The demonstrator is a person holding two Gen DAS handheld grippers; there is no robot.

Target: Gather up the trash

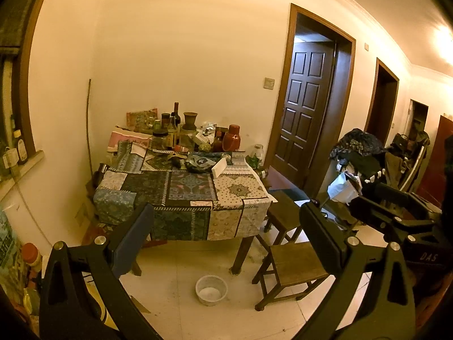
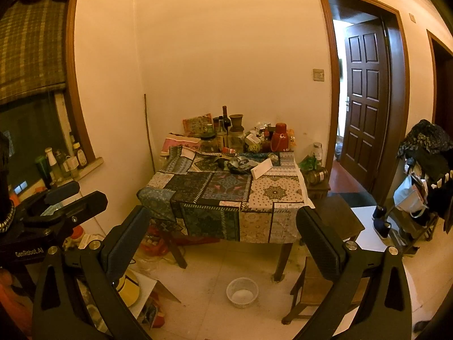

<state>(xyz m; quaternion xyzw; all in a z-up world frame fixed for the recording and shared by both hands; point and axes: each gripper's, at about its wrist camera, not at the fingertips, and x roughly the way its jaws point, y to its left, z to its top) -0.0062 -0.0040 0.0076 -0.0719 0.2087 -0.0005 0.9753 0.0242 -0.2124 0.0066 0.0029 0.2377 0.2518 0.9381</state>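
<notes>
You are standing back from desk (image 1: 181, 189); left hand-held gripper (image 1: 226, 226) and right hand-held gripper (image 2: 223, 226) both gaping, carrying nothing. Floor basket (image 2: 242, 291) looking empty; collecting not begun.

White plastic basket (image 1: 211, 289), upright and apparently empty, on the tiled floor (image 1: 181, 308) just before the table (image 1: 158, 187)

The right gripper (image 2: 223, 226) hangs at frame bottom, jaws wide apart, framing the cluttered desk (image 2: 226, 192) at centre; a white bowl (image 2: 242, 292) sits on the floor.
</notes>
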